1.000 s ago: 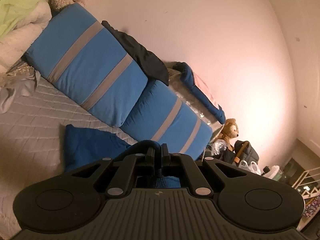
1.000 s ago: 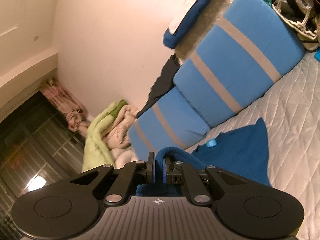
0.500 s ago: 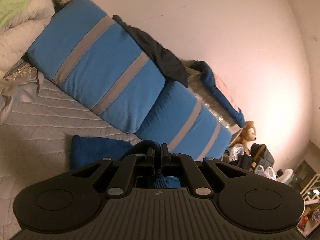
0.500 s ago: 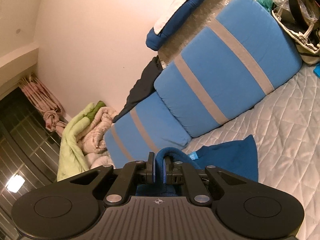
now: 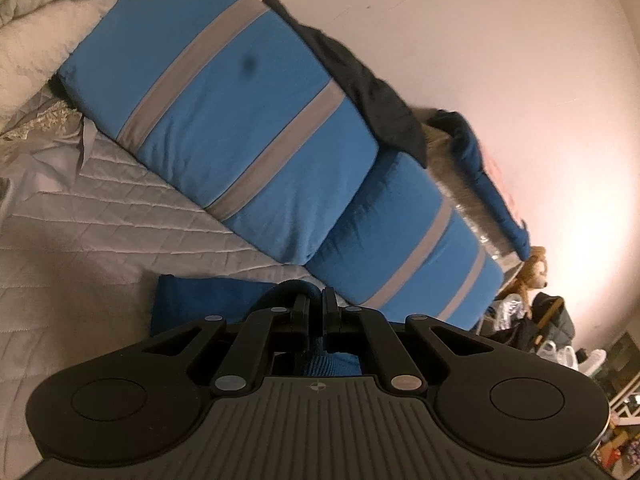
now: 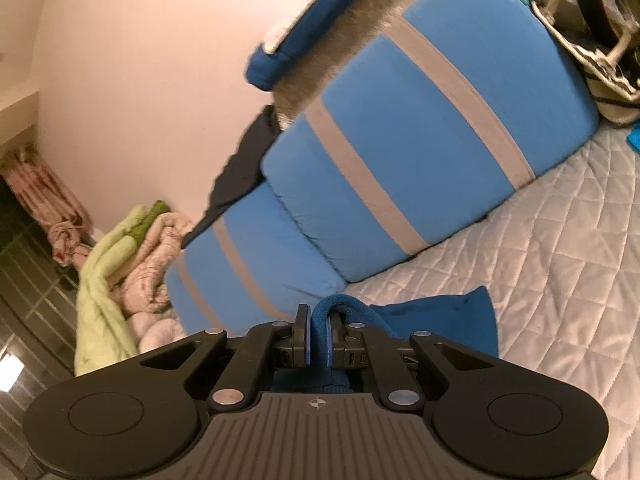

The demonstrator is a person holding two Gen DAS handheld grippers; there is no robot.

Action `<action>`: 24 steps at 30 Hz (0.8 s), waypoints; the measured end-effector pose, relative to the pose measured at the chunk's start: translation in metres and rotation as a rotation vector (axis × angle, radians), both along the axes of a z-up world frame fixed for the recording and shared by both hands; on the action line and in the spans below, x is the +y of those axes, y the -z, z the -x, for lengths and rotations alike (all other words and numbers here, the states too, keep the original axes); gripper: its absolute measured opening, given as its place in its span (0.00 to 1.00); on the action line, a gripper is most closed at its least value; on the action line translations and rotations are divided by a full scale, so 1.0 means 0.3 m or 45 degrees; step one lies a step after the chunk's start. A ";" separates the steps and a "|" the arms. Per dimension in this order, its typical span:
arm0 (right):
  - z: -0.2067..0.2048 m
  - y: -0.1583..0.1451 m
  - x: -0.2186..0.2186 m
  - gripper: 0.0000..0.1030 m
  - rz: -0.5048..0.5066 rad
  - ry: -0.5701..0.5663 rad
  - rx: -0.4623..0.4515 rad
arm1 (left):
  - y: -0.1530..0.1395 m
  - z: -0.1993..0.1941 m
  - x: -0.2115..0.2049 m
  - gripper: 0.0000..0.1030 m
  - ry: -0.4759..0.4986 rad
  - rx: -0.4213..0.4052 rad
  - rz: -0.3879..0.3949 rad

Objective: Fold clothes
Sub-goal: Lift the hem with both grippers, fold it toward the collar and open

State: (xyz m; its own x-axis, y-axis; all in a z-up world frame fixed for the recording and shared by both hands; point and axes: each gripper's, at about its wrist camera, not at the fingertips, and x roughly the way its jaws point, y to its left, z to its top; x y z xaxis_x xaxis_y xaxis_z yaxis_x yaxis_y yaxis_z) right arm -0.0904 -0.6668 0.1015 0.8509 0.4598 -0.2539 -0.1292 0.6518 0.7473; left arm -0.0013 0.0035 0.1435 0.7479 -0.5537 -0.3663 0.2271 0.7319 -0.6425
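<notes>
You are working on a quilted bed [image 5: 100, 216], and you are partway into a fold. Each hand grips one edge of the same dark blue garment [image 5: 200, 300], and the rest of it trails flat on the quilt just in front of the pillows. The fold looks carried but not laid: the gripped edges are lifted off the quilt, so setting them down, smoothing and any further folds are, by my reading, yet to be done. No finished, folded piece shows in either view.

Count from big to small. One bed. Two blue pillows with grey stripes [image 5: 224, 120] lie end to end along the wall. One heap of pale and green bedding [image 6: 116, 264] sits at the far end of the pillows. One black cloth [image 5: 376, 100] is draped over the pillows where they meet. One blue garment is the piece in hand. One soft toy bear [image 5: 530, 268] sits beyond the pillows among bags too cluttered to count.

Your left gripper [image 5: 315, 308] is clamped tight on a blue fold. Your right gripper [image 6: 318, 334] has its narrow jaws pinching a rolled blue edge between the pads.
</notes>
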 end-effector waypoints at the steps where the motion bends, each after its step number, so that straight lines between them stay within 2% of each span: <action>1: -0.017 0.011 -0.002 0.09 0.002 0.005 0.010 | 0.010 -0.017 -0.002 0.05 0.000 0.010 -0.008; 17: -0.293 0.228 0.015 0.09 0.063 0.047 0.198 | 0.215 -0.262 -0.009 0.05 0.001 0.229 -0.097; 24: -0.393 0.307 0.020 0.09 0.083 0.067 0.258 | 0.274 -0.360 -0.024 0.05 0.015 0.305 -0.150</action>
State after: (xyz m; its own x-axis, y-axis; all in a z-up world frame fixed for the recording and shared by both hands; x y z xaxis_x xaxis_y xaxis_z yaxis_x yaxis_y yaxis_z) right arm 0.0274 -0.6607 0.0095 0.8017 0.3933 -0.4500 0.0547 0.7015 0.7106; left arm 0.1068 -0.0037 0.0614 0.6258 -0.5046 -0.5948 0.0876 0.8032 -0.5893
